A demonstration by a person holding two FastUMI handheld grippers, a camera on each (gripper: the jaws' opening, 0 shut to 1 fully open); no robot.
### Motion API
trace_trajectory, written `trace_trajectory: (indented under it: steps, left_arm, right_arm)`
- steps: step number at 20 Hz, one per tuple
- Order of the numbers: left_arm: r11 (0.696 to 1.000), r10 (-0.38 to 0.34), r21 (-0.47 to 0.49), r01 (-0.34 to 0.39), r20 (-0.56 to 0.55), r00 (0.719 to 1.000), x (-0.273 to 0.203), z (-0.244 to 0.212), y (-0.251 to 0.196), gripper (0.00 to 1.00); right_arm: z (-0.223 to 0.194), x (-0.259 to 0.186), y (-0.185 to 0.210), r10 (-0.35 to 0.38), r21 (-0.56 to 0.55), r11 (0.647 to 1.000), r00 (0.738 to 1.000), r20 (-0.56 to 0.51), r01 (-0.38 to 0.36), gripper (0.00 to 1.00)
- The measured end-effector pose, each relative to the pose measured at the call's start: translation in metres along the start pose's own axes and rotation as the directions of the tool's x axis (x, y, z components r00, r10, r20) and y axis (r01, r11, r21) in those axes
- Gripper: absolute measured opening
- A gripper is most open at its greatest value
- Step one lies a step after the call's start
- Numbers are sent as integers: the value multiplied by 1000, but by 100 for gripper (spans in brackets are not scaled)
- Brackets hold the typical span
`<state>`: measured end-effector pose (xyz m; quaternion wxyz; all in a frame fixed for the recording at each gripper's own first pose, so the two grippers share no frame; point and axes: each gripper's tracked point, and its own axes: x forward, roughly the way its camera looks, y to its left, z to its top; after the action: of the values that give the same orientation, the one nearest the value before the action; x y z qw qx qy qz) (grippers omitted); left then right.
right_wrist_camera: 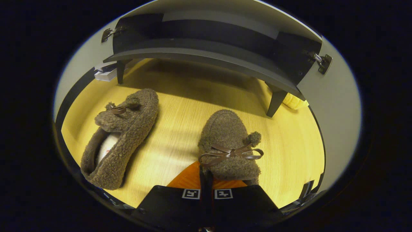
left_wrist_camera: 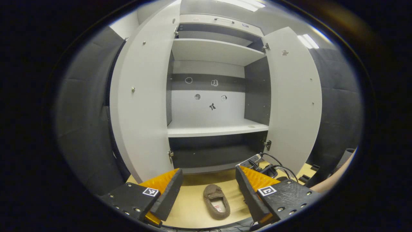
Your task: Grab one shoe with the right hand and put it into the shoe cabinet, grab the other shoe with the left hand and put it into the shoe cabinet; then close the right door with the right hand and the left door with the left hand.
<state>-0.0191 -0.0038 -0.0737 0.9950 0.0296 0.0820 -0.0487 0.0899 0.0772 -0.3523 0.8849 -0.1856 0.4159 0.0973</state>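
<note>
Right gripper [right_wrist_camera: 206, 180] sits lowest in the right gripper view, its jaws drawn together on the edge of a fuzzy brown shoe [right_wrist_camera: 229, 145] at the heel end, just behind its thin bow. That shoe rests on the yellow wooden bench [right_wrist_camera: 180, 129], toe pointing toward the shoe cabinet [right_wrist_camera: 206, 54], whose dark base stands on short legs beyond it. A second shoe [right_wrist_camera: 120, 135] of the same kind lies on the bench to the left of the gripped one, apart from it, its opening facing up.

In the left gripper view, the left gripper [left_wrist_camera: 208, 190] is held in front of the shoe cabinet [left_wrist_camera: 215, 129] with its jaws wide apart and nothing between them. One shoe [left_wrist_camera: 216, 201] lies on the bench [left_wrist_camera: 190, 206] below the gap. Both cabinet doors stand open: the left door [left_wrist_camera: 141, 96] and the right door [left_wrist_camera: 294, 96]. Cables [left_wrist_camera: 273, 166] lie near the foot of the right door.
</note>
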Motion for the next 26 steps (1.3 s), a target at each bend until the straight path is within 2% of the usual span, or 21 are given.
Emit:
trace_trajectory:
  steps: [1,2,4,5,13,15,16,17,20,24,25,26]
  left_arm:
    - [1000,-3,2,3,2,1000,0,0,-1,95]
    - [1000,-6,5,6,4,1000,0,-1,-1,100]
    - [1000,-9,9,9,6,1000,1,-3,-1,100]
    - [1000,-11,9,11,6,1000,1,-3,-1,95]
    - [1000,-26,7,26,-2,1000,11,-10,2,95]
    - [1000,-30,8,30,1,1000,12,-10,4,91]
    - [1000,-30,7,30,3,1000,13,-9,4,95]
    - [1000,-31,6,31,5,1000,14,-7,5,90]
    - [999,-33,1,33,10,999,17,-1,6,95]
    - [999,-51,5,51,19,998,24,7,0,95]
    - [999,-53,11,53,20,998,27,9,-1,100]
    - [998,-55,16,54,21,998,29,12,-3,95]
  right_arm:
    - [3,-6,-1,13,7,1000,1000,17,-13,2]
    - [3,-15,0,29,24,999,999,21,-29,2]
    - [2,-31,-4,33,59,998,999,34,-35,2]
    - [0,-40,-4,37,72,997,999,38,-39,2]
    - [5,-120,5,128,204,969,989,75,-141,2]
    - [11,-140,6,147,216,963,985,85,-162,2]
    - [16,-150,5,151,218,961,984,93,-168,2]
    - [23,-160,4,155,217,961,983,104,-174,2]
    - [53,-195,2,170,207,958,974,149,-198,2]
    - [112,-236,-5,186,142,964,952,243,-225,1]
    - [127,-244,-8,190,115,967,946,263,-226,1]
    - [143,-252,-11,196,88,970,939,282,-228,2]
